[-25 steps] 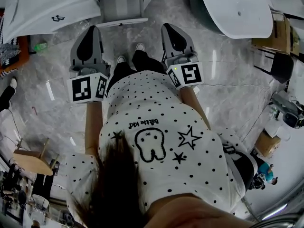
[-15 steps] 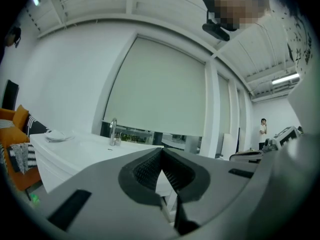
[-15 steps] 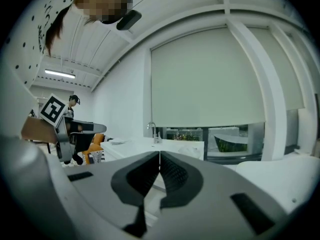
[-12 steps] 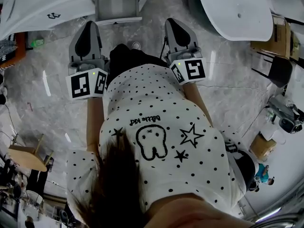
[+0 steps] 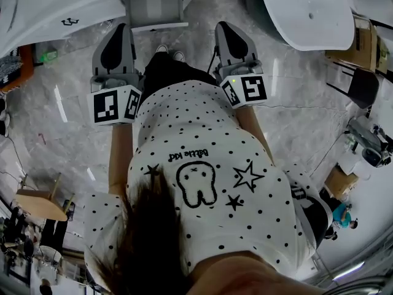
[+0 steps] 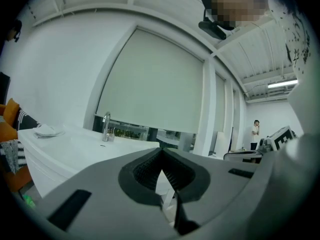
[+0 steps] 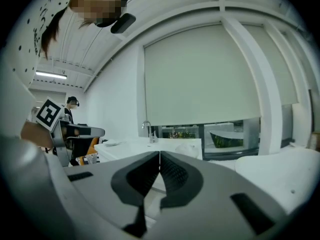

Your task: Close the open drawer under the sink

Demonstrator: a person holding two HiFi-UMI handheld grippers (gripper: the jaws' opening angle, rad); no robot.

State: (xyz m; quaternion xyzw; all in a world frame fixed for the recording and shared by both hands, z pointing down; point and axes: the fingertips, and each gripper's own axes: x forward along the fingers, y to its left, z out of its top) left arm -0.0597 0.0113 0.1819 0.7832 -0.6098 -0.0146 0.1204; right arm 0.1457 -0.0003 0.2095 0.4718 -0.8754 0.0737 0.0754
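In the head view the open grey drawer (image 5: 155,10) sticks out from under the white sink counter (image 5: 55,8) at the top. It lies between my two grippers and just ahead of the person's feet. My left gripper (image 5: 118,26) is held level to the drawer's left, my right gripper (image 5: 225,25) to its right, and neither touches it. In the left gripper view the left gripper (image 6: 161,155) has its jaws pressed together on nothing, with the counter's faucet (image 6: 106,126) beyond. The right gripper (image 7: 159,156) is likewise shut and empty, and the faucet (image 7: 148,132) shows far off.
A white bathtub (image 5: 307,11) stands at the top right. Cardboard boxes (image 5: 363,42) and a dark chair (image 5: 363,86) are at the right edge. A wooden stool (image 5: 40,204) sits at the lower left. Grey marble floor (image 5: 67,134) surrounds the person. Another person (image 6: 255,134) stands far off.
Both grippers have moved a little forward toward the sink unit as the person stepped closer. Their jaws stay shut.
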